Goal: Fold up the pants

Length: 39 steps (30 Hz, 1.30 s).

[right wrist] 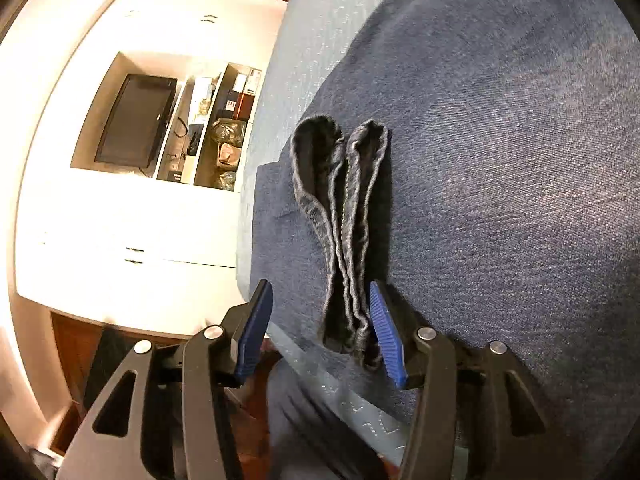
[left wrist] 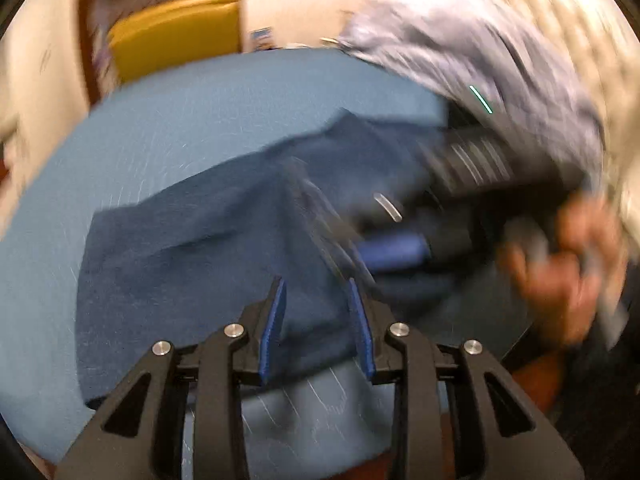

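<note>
The light blue sheet [left wrist: 168, 128] was the largest thing in view, so every place here is given from it. The pants [right wrist: 500, 160], of dark blue denim, lay spread on this sheet and covered most of its middle; in the left wrist view one edge of them [left wrist: 192, 248] stood slightly raised and creased, so the fold seemed only partly made. At the near edge of the sheet, the two leg hems [right wrist: 344, 216] lay side by side on top of the denim, probably gathered there so that one grasp could take both.

The right gripper [right wrist: 320, 328] stood wide open above these hems; its right pad touched them or was just beside them, but it held nothing. The left gripper [left wrist: 316, 320] was also open and empty, low over the denim near the same edge. I judge that both were ready for a new grasp.

Beyond the far side of the sheet, a white cupboard [right wrist: 120, 216] with a dark screen [right wrist: 136, 120] stood well apart. A blurred grey cloth [left wrist: 460, 52] at the sheet's far corner might hinder the next fold.
</note>
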Motion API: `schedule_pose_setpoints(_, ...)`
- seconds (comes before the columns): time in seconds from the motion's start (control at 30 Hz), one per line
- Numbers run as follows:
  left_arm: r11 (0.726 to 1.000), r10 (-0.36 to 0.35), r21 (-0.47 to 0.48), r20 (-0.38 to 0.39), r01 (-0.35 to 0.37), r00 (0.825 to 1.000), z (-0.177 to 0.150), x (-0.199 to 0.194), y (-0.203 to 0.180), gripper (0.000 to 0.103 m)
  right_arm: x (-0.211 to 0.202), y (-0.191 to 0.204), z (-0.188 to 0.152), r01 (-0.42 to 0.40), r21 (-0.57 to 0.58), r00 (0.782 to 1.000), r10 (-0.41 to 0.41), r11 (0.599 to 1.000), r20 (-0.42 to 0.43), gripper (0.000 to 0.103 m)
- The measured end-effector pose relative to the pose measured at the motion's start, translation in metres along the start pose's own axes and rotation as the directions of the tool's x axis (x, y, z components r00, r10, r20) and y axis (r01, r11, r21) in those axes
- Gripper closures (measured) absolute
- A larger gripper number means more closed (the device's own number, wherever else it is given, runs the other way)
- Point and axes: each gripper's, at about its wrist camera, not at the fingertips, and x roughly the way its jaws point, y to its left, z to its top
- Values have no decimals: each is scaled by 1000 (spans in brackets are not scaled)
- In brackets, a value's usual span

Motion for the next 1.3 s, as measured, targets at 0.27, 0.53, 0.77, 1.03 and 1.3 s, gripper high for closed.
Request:
schedule_pose_setpoints(0.27, 942, 216, 249, 69, -227, 974, -11, 19, -68, 48, 8, 22, 24, 128, -18, 992, -128, 992, 10, 37)
schedule_pose_setpoints(0.53, 899, 345, 275, 37, -341, 938, -24, 41, -92, 70, 32, 32, 68, 183, -40, 983, -183, 982, 4, 36)
schedule_pose_setpoints(0.77, 898, 364, 250, 37, -361, 931, -18, 37, -102, 93, 56, 48, 96, 260, -94, 965, -261, 961, -8, 63)
schedule_pose_setpoints(1.03, 878, 391, 270, 72, -395, 918, -17, 25, -115, 103, 42, 63, 96, 278, -152, 960, -280, 948, 10, 90)
schedule_pose_setpoints(1.3, 848, 409, 305, 144, -434, 901, -30, 18, -145, 54, 19, 63, 104, 264, -138, 964, -265, 955, 13, 91)
